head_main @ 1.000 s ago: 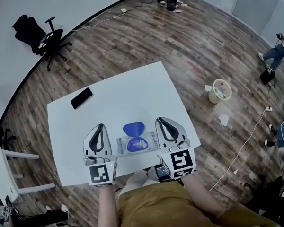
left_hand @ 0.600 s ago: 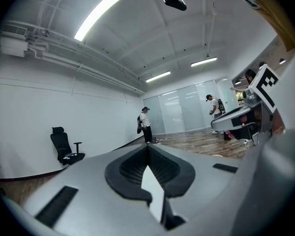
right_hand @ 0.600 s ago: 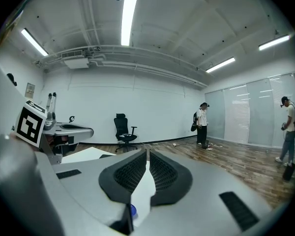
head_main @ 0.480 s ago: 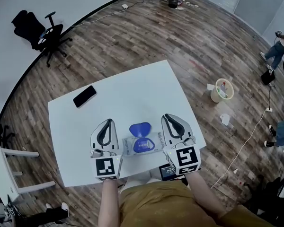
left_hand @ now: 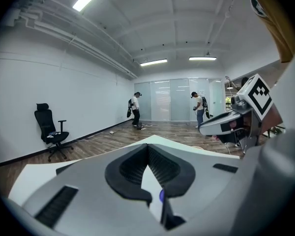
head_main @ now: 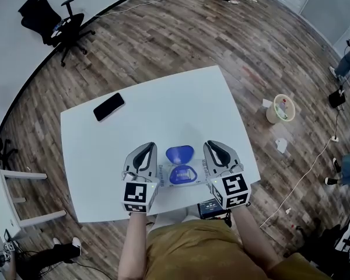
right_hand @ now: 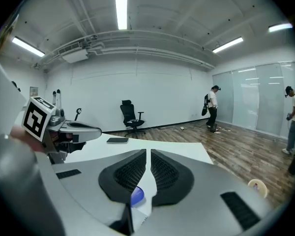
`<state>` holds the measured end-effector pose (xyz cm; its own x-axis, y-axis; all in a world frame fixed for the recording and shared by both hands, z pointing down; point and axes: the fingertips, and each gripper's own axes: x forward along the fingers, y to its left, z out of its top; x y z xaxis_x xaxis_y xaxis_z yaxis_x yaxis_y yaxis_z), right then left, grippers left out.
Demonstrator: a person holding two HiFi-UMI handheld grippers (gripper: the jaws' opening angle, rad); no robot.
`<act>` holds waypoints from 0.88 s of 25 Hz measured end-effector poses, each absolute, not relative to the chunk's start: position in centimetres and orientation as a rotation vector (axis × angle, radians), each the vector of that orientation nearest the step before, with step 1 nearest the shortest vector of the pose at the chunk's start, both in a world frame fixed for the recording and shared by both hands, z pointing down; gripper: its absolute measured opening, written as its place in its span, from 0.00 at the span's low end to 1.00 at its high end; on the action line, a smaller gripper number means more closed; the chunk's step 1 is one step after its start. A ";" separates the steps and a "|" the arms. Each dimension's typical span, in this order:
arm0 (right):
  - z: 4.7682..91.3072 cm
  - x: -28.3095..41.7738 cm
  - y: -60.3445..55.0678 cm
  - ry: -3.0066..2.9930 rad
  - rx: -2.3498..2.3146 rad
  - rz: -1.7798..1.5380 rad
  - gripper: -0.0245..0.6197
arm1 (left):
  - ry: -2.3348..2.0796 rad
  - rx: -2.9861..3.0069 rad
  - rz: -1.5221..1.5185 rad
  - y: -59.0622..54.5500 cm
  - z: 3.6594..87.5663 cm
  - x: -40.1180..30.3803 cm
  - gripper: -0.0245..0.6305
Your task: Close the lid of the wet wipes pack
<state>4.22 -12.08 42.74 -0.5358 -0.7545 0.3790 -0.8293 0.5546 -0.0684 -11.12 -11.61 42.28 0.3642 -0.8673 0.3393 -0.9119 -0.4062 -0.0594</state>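
Observation:
The wet wipes pack (head_main: 182, 175) lies flat near the table's front edge, its blue lid (head_main: 179, 153) flipped open and pointing away from me. My left gripper (head_main: 146, 150) rests on the table just left of the pack, jaws shut and empty. My right gripper (head_main: 214, 147) sits just right of the pack, also shut and empty. In the left gripper view the gripper (left_hand: 148, 150) has a sliver of blue lid (left_hand: 161, 195) low in the slit between its jaws. The right gripper view shows that gripper (right_hand: 148, 155) with the blue lid (right_hand: 137, 196) below its jaws.
A black phone (head_main: 109, 107) lies at the white table's (head_main: 181, 107) far left. A black office chair (head_main: 53, 20) stands by the wall. A cream bin (head_main: 280, 109) and paper scraps sit on the wood floor to the right. People stand far off by the glass wall.
Both grippers have drawn in a little closer to the two sides of the pack. The head view has shifted. The lid stays open.

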 end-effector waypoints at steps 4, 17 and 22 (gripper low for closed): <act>45.3 3.8 -12.2 -2.446 1.261 0.417 0.06 | -1.563 2.399 0.461 -11.6 45.0 -11.6 0.05; 52.9 3.0 -12.6 -2.334 1.100 0.551 0.06 | -1.407 2.248 0.541 -11.9 52.0 -11.6 0.05; 54.9 3.0 -13.5 -2.299 1.049 0.564 0.06 | -1.362 2.226 0.573 -12.6 53.8 -11.8 0.05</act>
<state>3.00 -13.50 54.90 -0.5474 -0.5513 0.6296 -0.7802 0.6084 -0.1456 -11.80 -12.59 53.78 0.4212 -0.7064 0.5689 -0.9006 -0.4000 0.1700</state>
